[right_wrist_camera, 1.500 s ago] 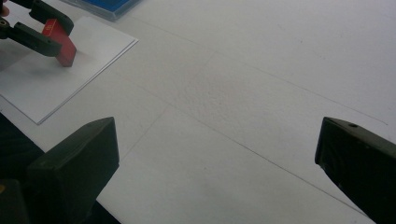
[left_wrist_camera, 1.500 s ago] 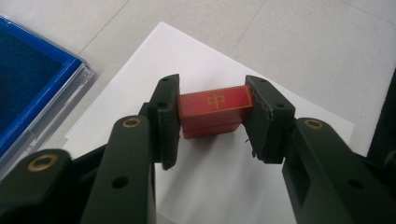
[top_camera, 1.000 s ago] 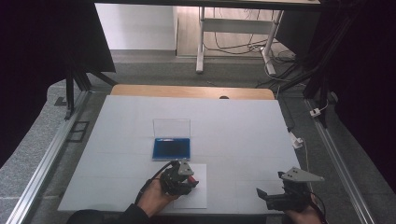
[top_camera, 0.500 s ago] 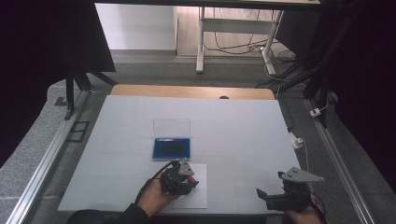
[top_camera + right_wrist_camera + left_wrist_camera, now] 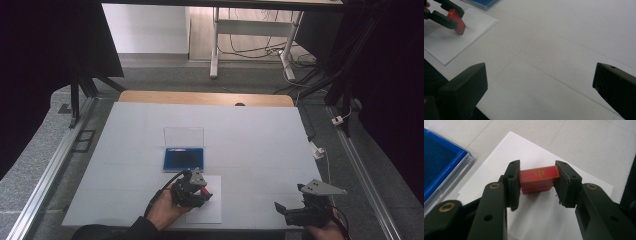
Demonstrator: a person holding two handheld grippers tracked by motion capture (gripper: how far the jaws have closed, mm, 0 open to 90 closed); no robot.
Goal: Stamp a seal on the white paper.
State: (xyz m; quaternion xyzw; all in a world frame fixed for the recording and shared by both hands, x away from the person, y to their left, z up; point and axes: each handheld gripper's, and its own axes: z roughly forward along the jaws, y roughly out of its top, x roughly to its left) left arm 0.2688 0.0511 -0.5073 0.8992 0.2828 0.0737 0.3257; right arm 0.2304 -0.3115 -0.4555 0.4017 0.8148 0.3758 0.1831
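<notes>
A wide white table (image 5: 250,135) is carrying everything, with broad bare surface spreading beyond the sheet of white paper (image 5: 207,212) lying near its front edge. Just behind the paper, a blue ink pad case (image 5: 183,159) is sitting with its clear lid standing upright. On the paper, a small red block stamp (image 5: 539,179) with a gold-lined top and a gold character is standing pressed down. The left gripper (image 5: 537,182) is clamping it by both ends, the left hand (image 5: 162,210) lying at the paper's near left corner. Well right of the paper, the right gripper (image 5: 539,82) is hovering with jaws spread wide around nothing.
</notes>
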